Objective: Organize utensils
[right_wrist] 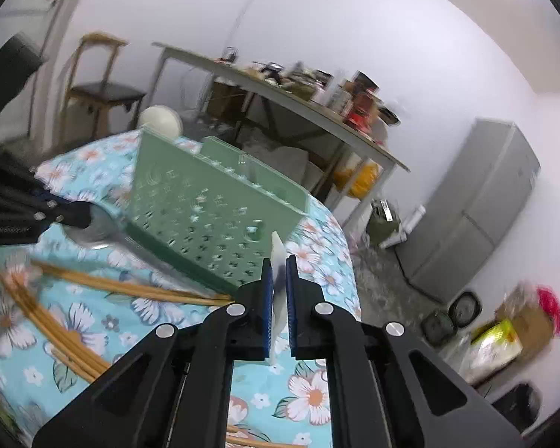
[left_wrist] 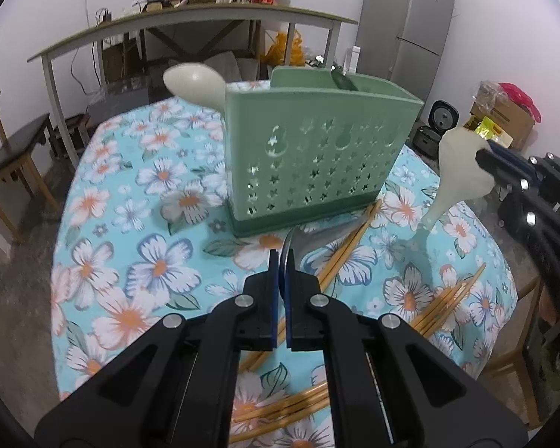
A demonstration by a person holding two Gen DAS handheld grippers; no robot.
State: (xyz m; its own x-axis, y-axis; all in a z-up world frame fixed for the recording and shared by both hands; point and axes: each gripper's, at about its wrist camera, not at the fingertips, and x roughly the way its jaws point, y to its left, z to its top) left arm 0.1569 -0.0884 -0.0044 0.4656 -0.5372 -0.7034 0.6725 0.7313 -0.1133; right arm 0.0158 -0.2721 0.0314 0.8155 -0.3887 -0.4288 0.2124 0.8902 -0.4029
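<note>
**Both grippers clamped on spoons beside the green holder**

The left gripper [left_wrist: 283,261] has its blue pads pressed together on the thin edge of a metal spoon [left_wrist: 298,240], whose bowl points forward and down toward the floral tablecloth [left_wrist: 130,224]. From the right wrist view the same spoon [right_wrist: 100,224] shows its shiny bowl sticking out of the left gripper's black fingers [right_wrist: 69,216], low over the cloth and just in front of the holder's base.

The right gripper [right_wrist: 279,261] is closed on the bowl of a cream plastic spoon [right_wrist: 278,257], seen edge-on as a pale sliver between the blue pads. The left wrist view gives the clearer picture: the cream spoon [left_wrist: 463,164] is held by its bowl in the right gripper [left_wrist: 483,156], its handle slanting down toward the table, right of the holder and clear of the cloth.

The green utensil holder [left_wrist: 317,164] stands upright on the table just beyond the left gripper, its front wall pierced with star and moon cutouts. Another cream spoon [left_wrist: 194,82] leans out at the holder's left end (bowl up), and something metallic [left_wrist: 341,80] pokes above the rim near the back.

Bamboo chopsticks [left_wrist: 351,246] lie loose on the cloth, one bundle touching the holder's base, others [left_wrist: 448,298] scattered nearer the left gripper and to its right. Behind the table stand a long shelf table [left_wrist: 205,18] crowded with bottles and a grey refrigerator [left_wrist: 418,26].
</note>
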